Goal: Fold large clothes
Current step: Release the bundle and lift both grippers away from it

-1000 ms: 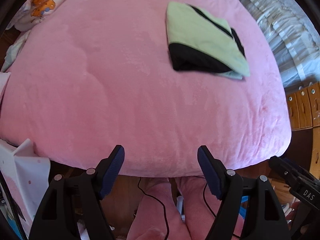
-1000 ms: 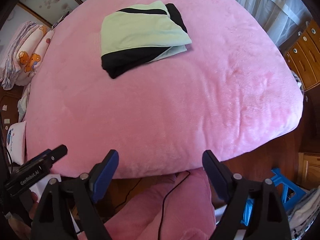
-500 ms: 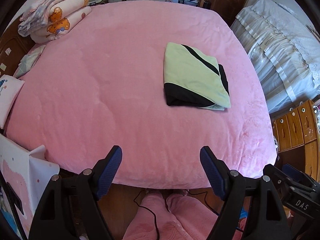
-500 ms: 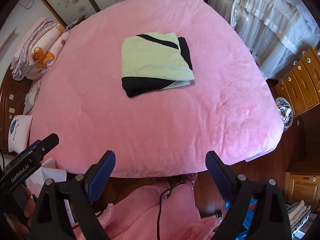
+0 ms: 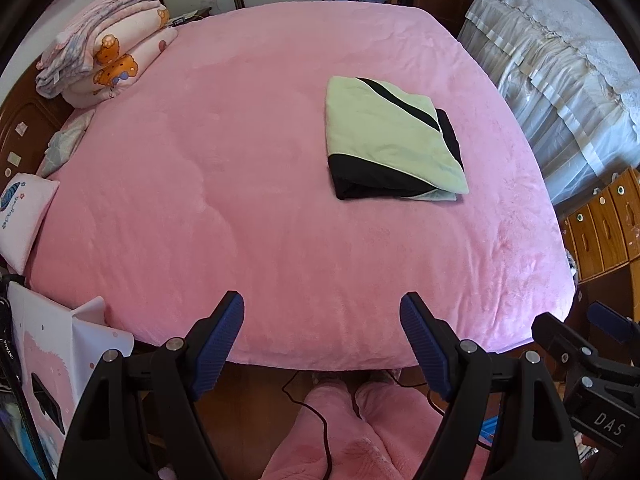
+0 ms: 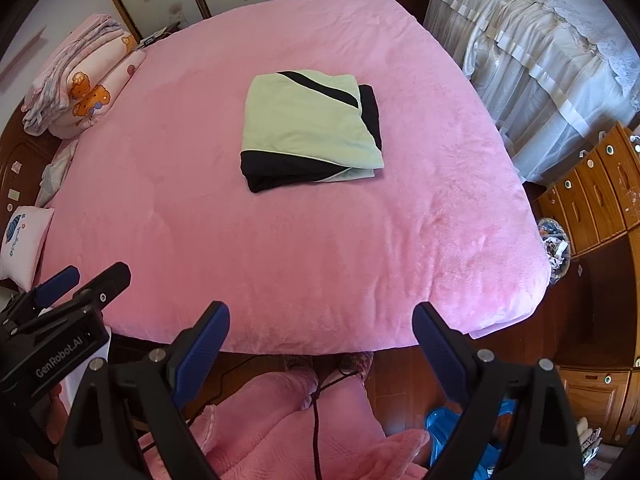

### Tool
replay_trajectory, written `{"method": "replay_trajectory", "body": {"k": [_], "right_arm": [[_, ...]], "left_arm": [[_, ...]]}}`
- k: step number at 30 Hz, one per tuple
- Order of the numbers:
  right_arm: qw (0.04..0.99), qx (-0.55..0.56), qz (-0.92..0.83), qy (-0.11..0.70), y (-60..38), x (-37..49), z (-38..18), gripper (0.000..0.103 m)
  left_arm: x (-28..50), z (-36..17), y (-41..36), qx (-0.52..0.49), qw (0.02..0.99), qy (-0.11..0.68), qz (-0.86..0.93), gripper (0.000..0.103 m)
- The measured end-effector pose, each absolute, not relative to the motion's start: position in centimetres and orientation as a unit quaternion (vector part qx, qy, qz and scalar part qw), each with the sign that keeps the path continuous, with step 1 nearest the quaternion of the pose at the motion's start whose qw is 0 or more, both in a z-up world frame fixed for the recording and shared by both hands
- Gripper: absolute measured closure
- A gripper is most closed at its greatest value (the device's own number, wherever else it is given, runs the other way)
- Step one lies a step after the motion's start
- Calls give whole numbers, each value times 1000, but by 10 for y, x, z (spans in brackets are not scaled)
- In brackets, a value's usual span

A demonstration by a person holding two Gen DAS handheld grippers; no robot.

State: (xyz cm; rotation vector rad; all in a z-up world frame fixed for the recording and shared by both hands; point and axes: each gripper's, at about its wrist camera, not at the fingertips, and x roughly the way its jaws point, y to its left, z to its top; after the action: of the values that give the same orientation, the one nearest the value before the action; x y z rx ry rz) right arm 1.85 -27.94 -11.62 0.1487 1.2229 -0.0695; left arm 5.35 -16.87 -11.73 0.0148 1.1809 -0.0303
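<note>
The folded garment (image 5: 390,142) is a pale green piece with black panels: a black diagonal stripe crosses its upper layer, a black band runs along the near edge, and another black strip shows at its right side. It is folded into a compact, roughly rectangular bundle, several layers thick at the near edge, with a lighter green corner peeking out at the bottom right. It lies flat on the pink bed (image 5: 240,200), right of centre in the left wrist view and near the middle in the right wrist view (image 6: 310,130), well apart from both grippers.

The left gripper (image 5: 322,340) is held off the foot of the bed with its blue-padded fingers (image 5: 218,338) wide apart and nothing between them. The right gripper (image 6: 320,346) hangs the same way, fingers (image 6: 200,350) spread and empty.

The left wrist view shows more of the stacked blankets (image 5: 104,60) at the far left corner and a white pillow (image 5: 22,216) at the bed's left edge, with the right gripper's body entering at the lower right. The right wrist view shows more of the wooden drawers (image 6: 596,188), the white curtain (image 6: 540,60) and a blue object (image 6: 442,428) on the floor, and the left gripper's body at the lower left.
</note>
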Motion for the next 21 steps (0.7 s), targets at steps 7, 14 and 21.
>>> {"method": "replay_trajectory", "body": {"k": [7,14,21], "right_arm": [[817,64,-30,573,-277,21,-124,10],[819,60,-20,570,-269,21,-122,9],[821,63,-22,566,-271,21,-120,0]], "left_arm": [[51,-115,-174,19,836,548,-16,24],[51,-114,-176,20,836,547,-28,24],[52,-115,-171,10,835,549,-24,12]]}}
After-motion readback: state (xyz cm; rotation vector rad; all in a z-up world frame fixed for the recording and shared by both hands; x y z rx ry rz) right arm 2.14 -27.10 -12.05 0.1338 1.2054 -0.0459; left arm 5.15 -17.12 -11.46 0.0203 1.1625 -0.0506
